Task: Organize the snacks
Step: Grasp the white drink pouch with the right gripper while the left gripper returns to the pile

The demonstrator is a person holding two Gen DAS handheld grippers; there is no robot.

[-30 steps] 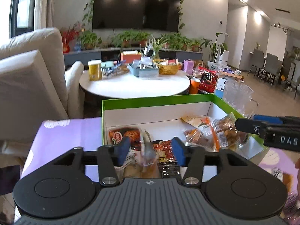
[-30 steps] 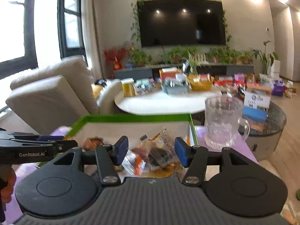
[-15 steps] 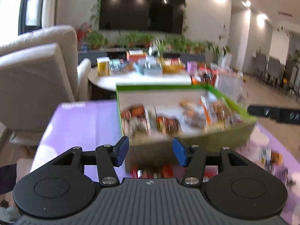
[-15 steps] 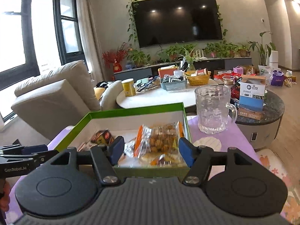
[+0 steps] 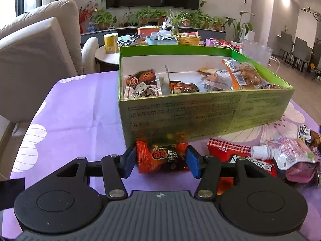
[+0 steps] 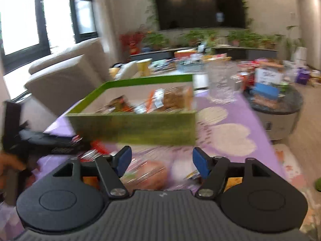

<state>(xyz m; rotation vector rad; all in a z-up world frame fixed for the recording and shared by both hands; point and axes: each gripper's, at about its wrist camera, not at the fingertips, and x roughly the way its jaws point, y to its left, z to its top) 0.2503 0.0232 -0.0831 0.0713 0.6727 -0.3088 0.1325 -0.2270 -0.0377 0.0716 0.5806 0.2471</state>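
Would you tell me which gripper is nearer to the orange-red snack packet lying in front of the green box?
Left. The left gripper straddles the orange-red snack packet, open. The right gripper hovers off to its right, over other snacks.

Each handheld device, the left gripper (image 5: 159, 161) and the right gripper (image 6: 162, 161), is built of a ribbed grey body, two round black discs, black link arms pinned by silver screws, and blue fingertip pads (image 5: 128, 161).

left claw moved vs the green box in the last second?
Yes. The left claw has pulled back and down from over the green cardboard box; it now brackets the orange-red snack packet before the box's near wall.
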